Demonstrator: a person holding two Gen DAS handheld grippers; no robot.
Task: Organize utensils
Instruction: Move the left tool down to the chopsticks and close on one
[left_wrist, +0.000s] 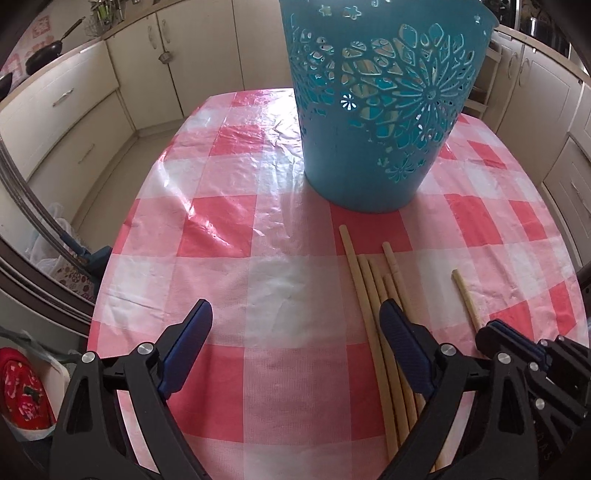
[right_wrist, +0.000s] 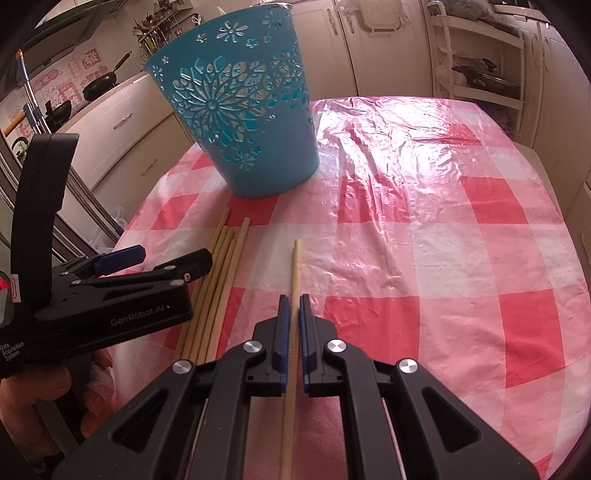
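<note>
A tall blue perforated basket (left_wrist: 380, 110) stands on the red-and-white checked tablecloth (left_wrist: 229, 258); it also shows in the right wrist view (right_wrist: 247, 110). Several wooden chopsticks (left_wrist: 373, 295) lie in a bundle in front of it, also seen in the right wrist view (right_wrist: 218, 280). My left gripper (left_wrist: 295, 321) is open and empty, its right finger over the bundle. My right gripper (right_wrist: 294, 301) is shut on a single chopstick (right_wrist: 295, 266) lying apart from the bundle; in the left wrist view that chopstick (left_wrist: 466, 299) runs into the right gripper (left_wrist: 495, 328).
Cream kitchen cabinets (left_wrist: 74, 103) surround the table. A frying pan (left_wrist: 44, 55) sits on the counter at left. A shelf rack (right_wrist: 480, 74) stands behind the table at right. The left gripper's body (right_wrist: 110, 295) sits close beside the right gripper.
</note>
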